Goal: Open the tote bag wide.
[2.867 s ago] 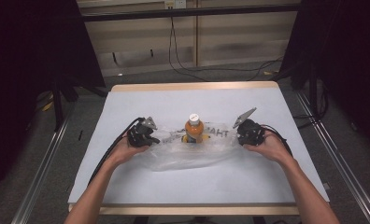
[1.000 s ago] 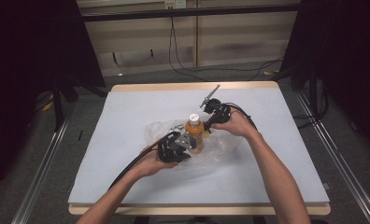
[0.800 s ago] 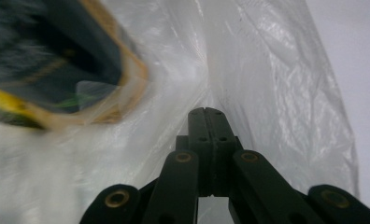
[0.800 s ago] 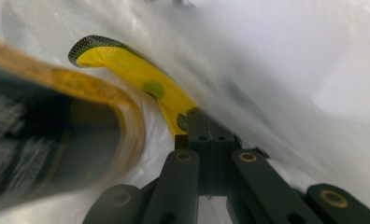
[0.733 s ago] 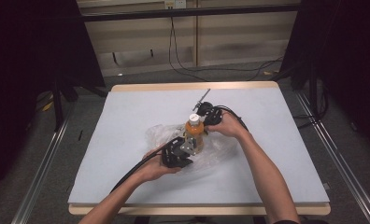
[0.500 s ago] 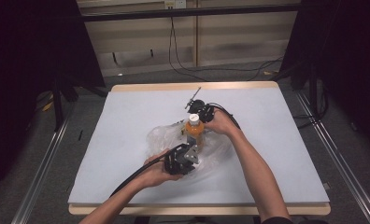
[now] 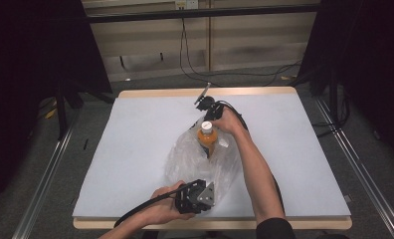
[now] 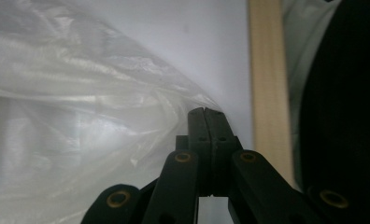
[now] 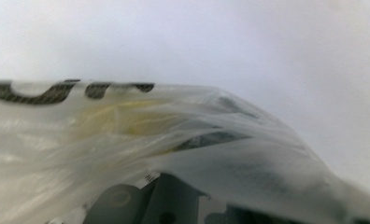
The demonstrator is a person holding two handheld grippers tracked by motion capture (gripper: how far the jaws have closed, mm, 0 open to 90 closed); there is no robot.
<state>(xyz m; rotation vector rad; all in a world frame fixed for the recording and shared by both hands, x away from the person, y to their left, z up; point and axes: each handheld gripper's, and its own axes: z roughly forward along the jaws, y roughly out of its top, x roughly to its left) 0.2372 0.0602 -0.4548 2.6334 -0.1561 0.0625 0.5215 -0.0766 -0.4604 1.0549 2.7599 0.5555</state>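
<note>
Overhead, I see a table (image 7: pixel 135 149) covered by a pale grey-white sheet with a light wooden edge showing along the far and near sides. Around it the room is dim: dark curtains hang at left and right, a pale panelled wall stands at the back with black cables (image 7: pixel 195 59) drooping down it to the grey floor, and metal rails run along the floor on both sides of the table.

Near the middle of the table lies a clear plastic bag (image 7: pixel 195 159), crumpled and stretched lengthwise from the far side toward me. Inside it, toward the far end, stands an orange bottle (image 7: pixel 207 140) with a white cap, upright, its cap poking up at the bag's far opening.

My left gripper (image 7: pixel 197 196) is at the near edge of the table, at the bag's near end, held in my left hand (image 7: pixel 162 209). In the left gripper view, its jaws are pressed together, with the bag's film (image 8: pixel 80 116) bunched right against their tips; the film seems to be pinched between them, with the wooden table edge (image 8: pixel 267 84) just to the side.

My right gripper (image 7: pixel 207 105) is at the far end of the bag, just beyond the bottle, with my right hand (image 7: pixel 228 122) wrapped round it. In the right gripper view, the bag (image 9: pixel 183 140) drapes straight across the lens, showing some dark printed marks and a yellowish blur behind the film. It hides the jaws, so I cannot tell whether they are spread or closed.
</note>
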